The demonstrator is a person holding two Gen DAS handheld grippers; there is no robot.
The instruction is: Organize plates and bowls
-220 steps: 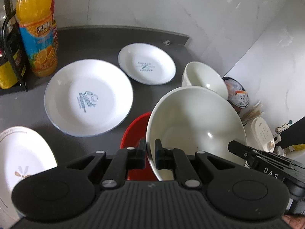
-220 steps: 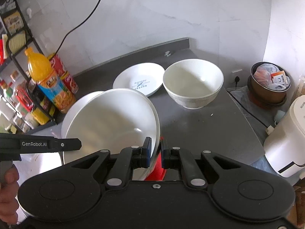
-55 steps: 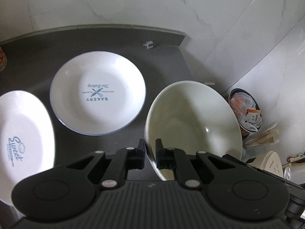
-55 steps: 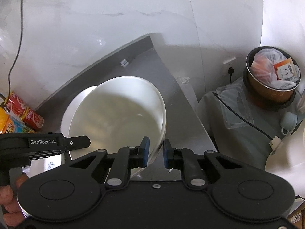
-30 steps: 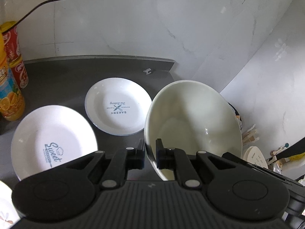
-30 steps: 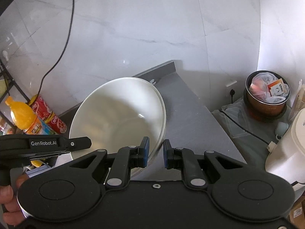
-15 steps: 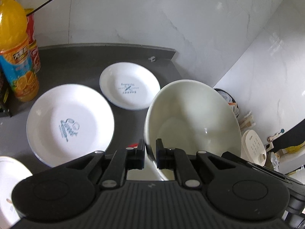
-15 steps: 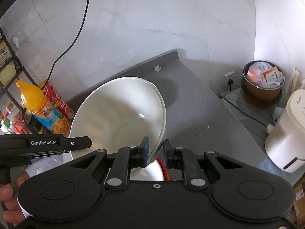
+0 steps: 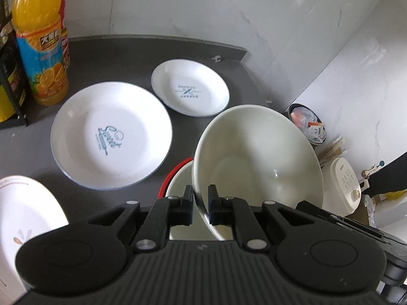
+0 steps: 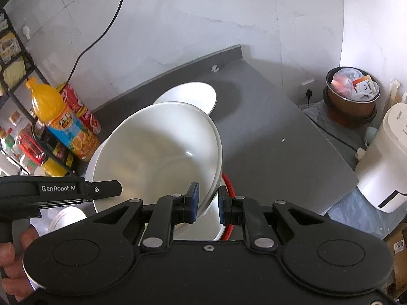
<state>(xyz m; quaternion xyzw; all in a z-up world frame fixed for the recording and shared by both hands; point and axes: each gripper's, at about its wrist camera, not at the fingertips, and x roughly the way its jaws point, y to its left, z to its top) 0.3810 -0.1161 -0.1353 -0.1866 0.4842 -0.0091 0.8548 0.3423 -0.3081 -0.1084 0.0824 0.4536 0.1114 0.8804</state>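
A large white bowl [image 9: 254, 157] hangs tilted above the dark counter [image 10: 267, 132], held by both grippers. My left gripper [image 9: 201, 208] is shut on its near rim. On the rim's other side my right gripper [image 10: 209, 204] is shut too, and there the white bowl [image 10: 157, 157] shows a second rim line along its right edge. Directly under it sits a red-rimmed bowl [image 9: 175, 169], white inside and partly hidden. A "Sweet" plate [image 9: 109, 137], a "Bakery" plate [image 9: 189, 90] and a leaf-pattern plate [image 9: 23, 223] lie flat on the counter.
An orange juice bottle [image 9: 38, 50] and red cans stand by a black wire rack [image 9: 10, 76] at the back left. Off the counter's right edge are a full bin [image 10: 352, 94] and a white appliance [image 10: 381, 167]. A hand [image 10: 12, 267] holds the left gripper.
Both grippers have carried the white bowl back from the far corner toward the near side. It now hangs lower, over the red-rimmed bowl. Both grips are unchanged.
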